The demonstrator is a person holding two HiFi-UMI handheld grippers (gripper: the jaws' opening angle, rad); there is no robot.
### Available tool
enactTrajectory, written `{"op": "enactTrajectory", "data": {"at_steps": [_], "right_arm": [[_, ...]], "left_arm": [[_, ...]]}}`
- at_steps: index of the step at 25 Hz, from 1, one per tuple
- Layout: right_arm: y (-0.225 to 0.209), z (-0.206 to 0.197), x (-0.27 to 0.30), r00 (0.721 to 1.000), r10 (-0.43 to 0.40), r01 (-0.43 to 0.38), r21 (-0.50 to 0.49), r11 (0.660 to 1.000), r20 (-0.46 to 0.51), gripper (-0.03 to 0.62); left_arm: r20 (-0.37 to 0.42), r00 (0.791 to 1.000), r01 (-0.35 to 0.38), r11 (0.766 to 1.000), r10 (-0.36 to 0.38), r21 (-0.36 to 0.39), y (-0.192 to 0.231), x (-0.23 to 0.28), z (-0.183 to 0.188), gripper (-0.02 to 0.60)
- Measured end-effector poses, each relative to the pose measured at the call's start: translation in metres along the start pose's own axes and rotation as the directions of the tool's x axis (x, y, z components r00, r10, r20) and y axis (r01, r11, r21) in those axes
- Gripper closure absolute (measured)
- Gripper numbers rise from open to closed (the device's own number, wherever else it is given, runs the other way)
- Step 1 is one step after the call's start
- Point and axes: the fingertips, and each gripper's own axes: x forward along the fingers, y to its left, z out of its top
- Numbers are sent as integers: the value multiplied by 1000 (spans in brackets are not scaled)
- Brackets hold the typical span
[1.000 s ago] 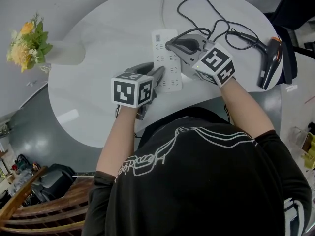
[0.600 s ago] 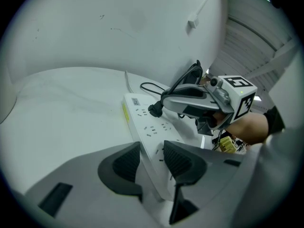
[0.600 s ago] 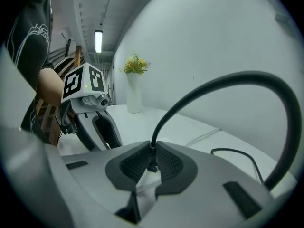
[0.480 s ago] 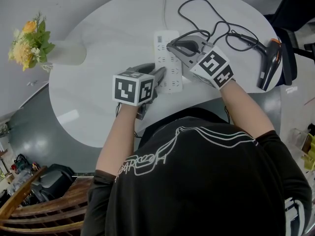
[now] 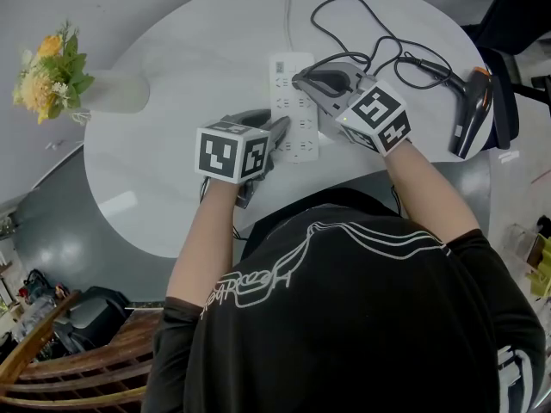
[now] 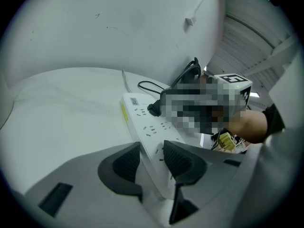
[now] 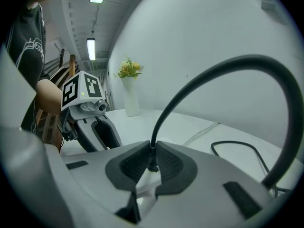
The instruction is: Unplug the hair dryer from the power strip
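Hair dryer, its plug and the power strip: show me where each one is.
hair dryer (image 5: 472, 110), head view, on its dark barrel.
plug (image 6: 154, 109), left gripper view, on its black body, seated in the strip.
power strip (image 5: 288, 69), head view, on its bare far end.

Left gripper (image 5: 279, 129), right gripper (image 5: 298, 80) at power strip (image 5: 284, 65); contact unclear.

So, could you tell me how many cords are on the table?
2: a black cord looping to the hair dryer; a white cord leaving the power strip's far end.
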Motion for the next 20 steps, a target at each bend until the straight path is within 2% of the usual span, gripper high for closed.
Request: {"op": "enactTrajectory", "data": {"at_steps": [7,14,16,20], "right_arm": [[1,1,3,1000,6,-6,4,1000,-5,569],[-3,-3,-3,999,12,-15,87,996,39,569],[-2,-2,-3,1000,1,-2,57,998,30,569],[6,2,-1,999,-37,35,-99,994,-23,569]], "left_arm": [[13,1000,-11,1000,11,-3,2,-1,-1,422],[30,999,18,1000,-17,-24,1,0,-2,423],[28,999,19,1000,-18,-23,2,1,-2,423],[21,1000,16,1000,-16,-15,1,1,-2,422]]}}
